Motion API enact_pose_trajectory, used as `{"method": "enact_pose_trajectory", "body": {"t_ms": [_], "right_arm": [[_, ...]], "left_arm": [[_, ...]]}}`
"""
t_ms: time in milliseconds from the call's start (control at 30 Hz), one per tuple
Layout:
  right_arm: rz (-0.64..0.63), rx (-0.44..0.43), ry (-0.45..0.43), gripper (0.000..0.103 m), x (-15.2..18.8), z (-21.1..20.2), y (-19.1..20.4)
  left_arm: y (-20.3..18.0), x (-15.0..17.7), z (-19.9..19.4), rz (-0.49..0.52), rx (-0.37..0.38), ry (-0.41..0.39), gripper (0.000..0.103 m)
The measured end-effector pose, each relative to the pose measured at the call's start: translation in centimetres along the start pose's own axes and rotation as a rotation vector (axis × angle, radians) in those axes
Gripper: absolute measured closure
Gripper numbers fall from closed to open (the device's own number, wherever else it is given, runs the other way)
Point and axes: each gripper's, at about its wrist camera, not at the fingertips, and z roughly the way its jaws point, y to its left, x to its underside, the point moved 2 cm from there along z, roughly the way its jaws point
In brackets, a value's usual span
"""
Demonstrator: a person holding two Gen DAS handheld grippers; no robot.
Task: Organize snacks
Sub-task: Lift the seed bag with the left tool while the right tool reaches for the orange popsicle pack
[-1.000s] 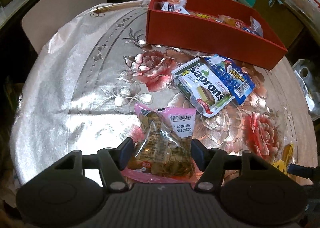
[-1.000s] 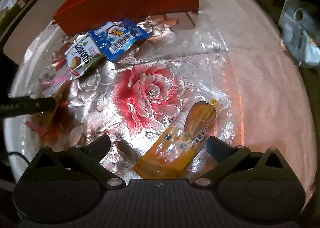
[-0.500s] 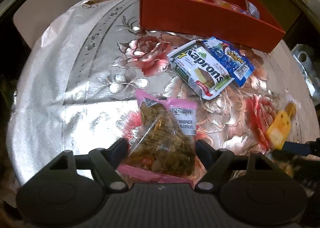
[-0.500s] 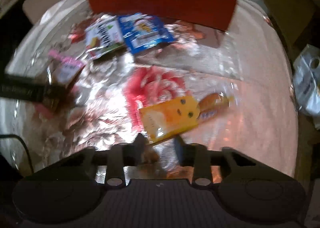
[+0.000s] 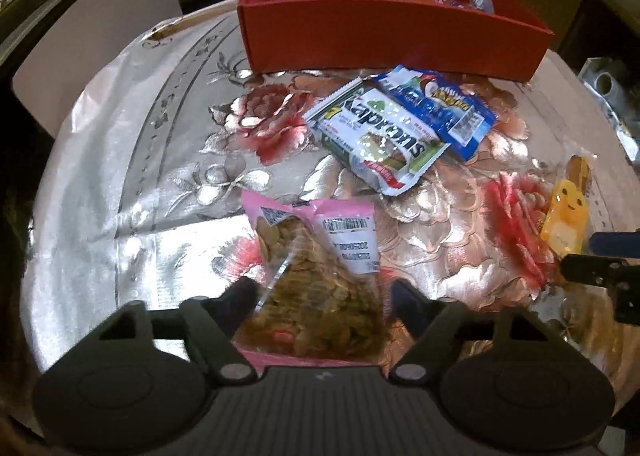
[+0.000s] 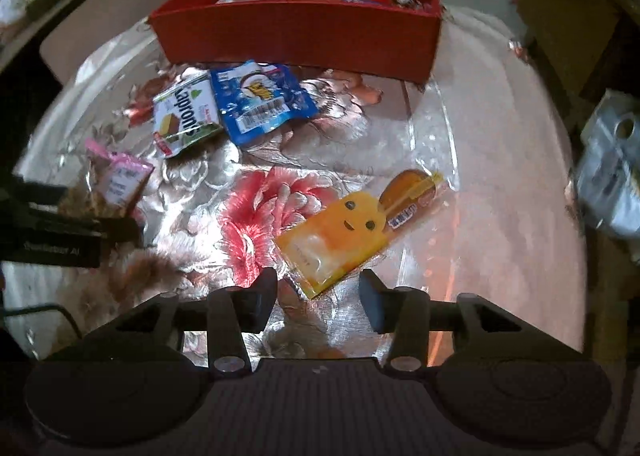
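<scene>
1. While both grippers point steeply down at a round table (image 5: 100, 184) covered in shiny silver cloth with red roses, loose snack packets lie scattered on it.
2. The left gripper (image 5: 320, 296) straddles the near end of a pink seed packet (image 5: 316, 256); its jaws are closing, and the left finger looks to be touching the wrapper, though whether the right one touches is hard to judge.
3. The right gripper (image 6: 318, 290) has its jaws partly apart and opening, with the near corner of a yellow smiley-face packet (image 6: 344, 236) lying just between the fingertips, not pinched.
4. Beyond the pink packet, a green and white Kaprons packet (image 5: 376, 140) lies overlapping a blue packet (image 5: 440, 112).
5. At the far side of the table stands a red box (image 5: 392, 36), already holding several wrapped snacks.
6. In the left camera the yellow packet sits at the far right, just beyond the right gripper's dark fingers.
</scene>
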Motion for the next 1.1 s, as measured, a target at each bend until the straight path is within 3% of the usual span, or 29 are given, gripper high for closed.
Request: {"method": "enact_pose_trajectory", "body": {"t_ms": [167,267,333,433,567,633,733,867,967,1033,1100], "right_arm": [[0.203,-0.130,-0.004,0.046,-1.0,0.3,-1.4],[0.239,-0.101,-0.012,0.045,-2.4,1.2,-1.2],[0.260,-0.092,-0.005,0.035,-3.0,1.7,-1.2],[0.249,-0.072,-0.018,0.034,-3.5,1.1,-1.3],[0.059,-0.004,-0.052,0.034,-4.2,-0.9,-1.6],[-0.168,0.037,-0.039,0.031,-5.0,-1.1,-1.0],[-0.456,0.060,0.047,0.029,-5.7,-0.2,-0.2],[-0.636,0.004,0.108,0.023,-7.1,0.9,0.9],[-0.733,-0.067,0.202,0.020,-7.8,3.2,1.5],[-0.782,-0.101,0.271,0.018,-7.5,4.9,1.9],[-0.791,-0.116,0.269,0.015,-7.4,5.4,1.9]], "left_arm": [[0.0,-0.1,-0.1,-0.002,-0.003,0.004,0.042],[0.0,-0.1,-0.1,0.000,0.002,0.004,0.042],[0.1,0.0,-0.2,-0.001,0.007,0.002,0.042],[0.2,0.0,-0.2,-0.002,0.016,0.005,0.042],[0.2,-0.1,-0.2,-0.003,0.019,0.008,0.042],[0.2,-0.1,-0.1,-0.003,0.018,0.008,0.042],[0.2,-0.1,-0.1,0.000,0.014,0.008,0.041],[0.2,-0.2,-0.1,0.000,0.017,0.009,0.040],[0.2,-0.2,0.0,0.003,0.026,0.013,0.037],[0.1,-0.2,0.0,0.007,0.028,0.015,0.037],[0.1,-0.2,0.1,0.013,0.031,0.015,0.036]]}}
